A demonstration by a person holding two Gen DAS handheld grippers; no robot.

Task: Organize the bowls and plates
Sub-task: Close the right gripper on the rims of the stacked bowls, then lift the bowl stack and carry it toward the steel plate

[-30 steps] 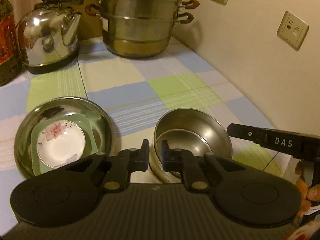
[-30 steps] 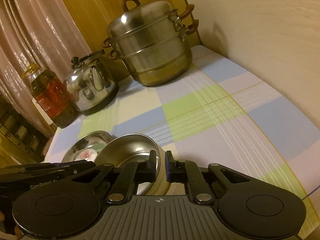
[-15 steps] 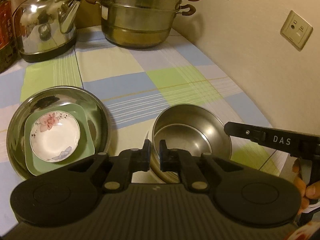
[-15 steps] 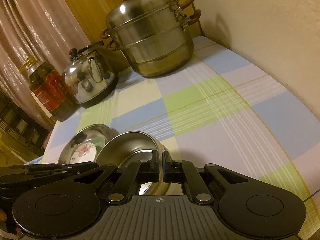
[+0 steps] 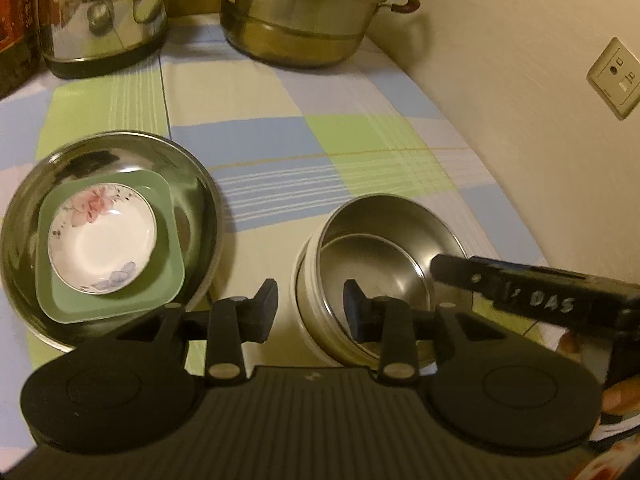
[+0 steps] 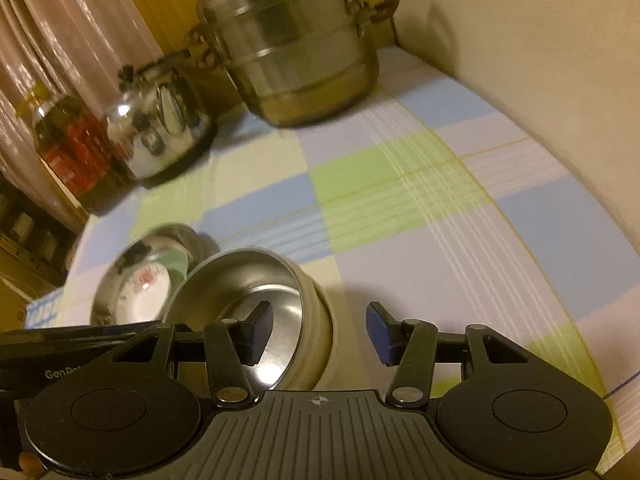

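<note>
Checked table [image 5: 280,92] carries nested steel bowls [image 5: 380,264] near me. My left claw [image 5: 310,308] and right claw [image 6: 318,332] gape wide, each straddling the bowls' rim.

Saucer [image 5: 102,238] in square plate [image 5: 116,304] in basin [image 5: 188,176], left of nested bowls [image 5: 384,240]; kettle [image 5: 104,12], steamer pot [image 5: 304,12] behind

Kettle [image 5: 104,16] and steamer pot [image 5: 304,8] tops cropped by the frame; oil bottle [image 6: 68,148] motion-blurred.

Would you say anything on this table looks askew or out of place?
Yes: the steel bowl sits tilted in the cream-rimmed bowl rather than nested flat. The other stack lies level, and nothing is spilled.
</note>
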